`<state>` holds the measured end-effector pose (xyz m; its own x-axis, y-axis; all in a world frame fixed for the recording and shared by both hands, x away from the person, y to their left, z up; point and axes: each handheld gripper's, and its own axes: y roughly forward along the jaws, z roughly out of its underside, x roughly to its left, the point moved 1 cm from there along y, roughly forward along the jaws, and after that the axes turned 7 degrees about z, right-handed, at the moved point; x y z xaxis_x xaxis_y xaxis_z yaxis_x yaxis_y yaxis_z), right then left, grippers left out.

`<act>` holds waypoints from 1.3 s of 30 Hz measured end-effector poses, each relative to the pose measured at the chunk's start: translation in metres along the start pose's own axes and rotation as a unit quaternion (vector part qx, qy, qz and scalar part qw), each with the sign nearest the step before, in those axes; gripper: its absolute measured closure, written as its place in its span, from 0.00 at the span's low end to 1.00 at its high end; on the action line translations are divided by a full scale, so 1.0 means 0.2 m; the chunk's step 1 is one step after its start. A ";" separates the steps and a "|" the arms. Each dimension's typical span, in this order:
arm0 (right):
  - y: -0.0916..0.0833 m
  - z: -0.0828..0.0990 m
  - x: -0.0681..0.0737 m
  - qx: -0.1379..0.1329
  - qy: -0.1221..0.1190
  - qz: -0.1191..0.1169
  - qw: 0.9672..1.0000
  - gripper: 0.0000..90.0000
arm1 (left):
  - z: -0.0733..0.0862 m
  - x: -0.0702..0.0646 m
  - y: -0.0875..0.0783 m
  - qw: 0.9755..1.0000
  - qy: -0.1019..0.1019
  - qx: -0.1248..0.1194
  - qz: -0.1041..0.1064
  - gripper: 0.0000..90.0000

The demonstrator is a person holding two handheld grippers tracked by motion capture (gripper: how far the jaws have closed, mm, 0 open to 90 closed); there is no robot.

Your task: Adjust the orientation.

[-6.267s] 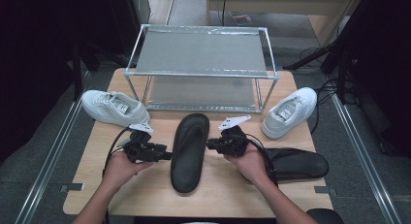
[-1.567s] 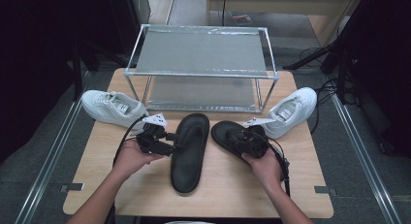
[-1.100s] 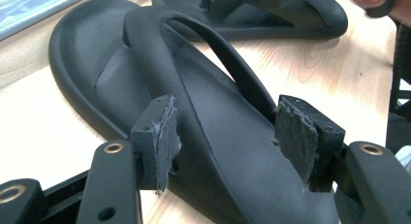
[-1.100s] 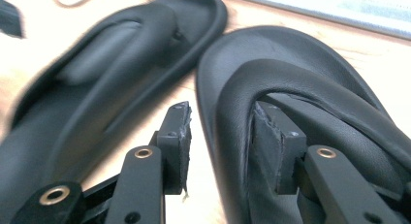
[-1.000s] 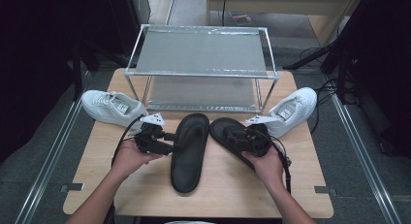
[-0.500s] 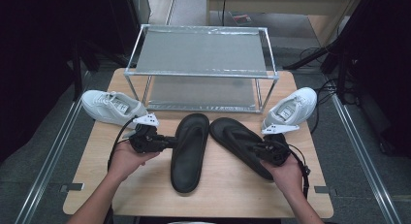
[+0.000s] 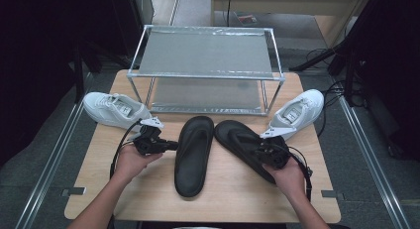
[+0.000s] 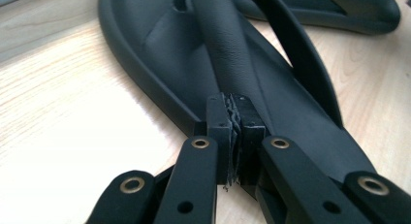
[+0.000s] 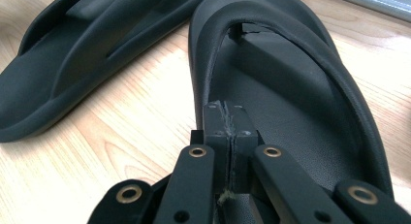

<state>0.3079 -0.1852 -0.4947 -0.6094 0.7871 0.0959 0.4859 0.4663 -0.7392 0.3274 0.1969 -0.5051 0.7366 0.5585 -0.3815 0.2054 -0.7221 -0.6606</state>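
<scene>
While both hands rest on the light wooden table (image 7: 148,199):
Rack: two-tier metal wire shoe rack (image 7: 205,53), at table's far edge.
Sandals: left black rubber flip-flop (image 7: 193,154) mid-table; right black rubber flip-flop (image 7: 237,140) angled just beside.
Left gripper (image 8: 234,118): just closed, pinching left flip-flop's strap.
Right gripper (image 9: 227,121): clamped on right flip-flop's edge.

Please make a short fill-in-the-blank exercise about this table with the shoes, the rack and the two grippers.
1. Between the two white sneakers lie two ____ flip-flops.
2. Behind the flip-flops stands a metal rack with ____ shelves.
3. The jaws of the left gripper and the right gripper are ____.
4. The tabletop is made of ____.

Missing words: black; two; shut; wood
</scene>
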 end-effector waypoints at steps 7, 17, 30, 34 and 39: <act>0.02 -0.01 0.03 0.000 0.000 -0.012 1.000 1.00 | -0.02 0.03 0.04 1.000 -0.003 -0.001 -0.013 0.97; 0.05 -0.03 0.07 -0.006 0.000 -0.021 1.000 1.00 | -0.01 0.03 0.10 1.000 0.003 0.017 0.002 0.96; 0.08 -0.04 0.08 -0.012 0.006 -0.028 1.000 1.00 | -0.02 -0.01 0.11 0.999 0.013 0.031 0.016 0.97; 0.10 -0.05 0.08 -0.014 0.012 -0.028 0.999 1.00 | -0.02 -0.03 0.13 0.999 0.018 0.034 0.021 0.97; 0.11 -0.06 0.08 -0.017 0.019 -0.027 0.999 1.00 | -0.02 -0.03 0.14 0.999 0.017 0.036 0.030 0.97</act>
<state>0.3163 -0.1585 -0.5009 -0.6111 0.7752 0.1599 0.4748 0.5206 -0.7096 0.3304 0.1720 -0.5182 0.7682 0.4999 -0.4000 0.1148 -0.7222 -0.6821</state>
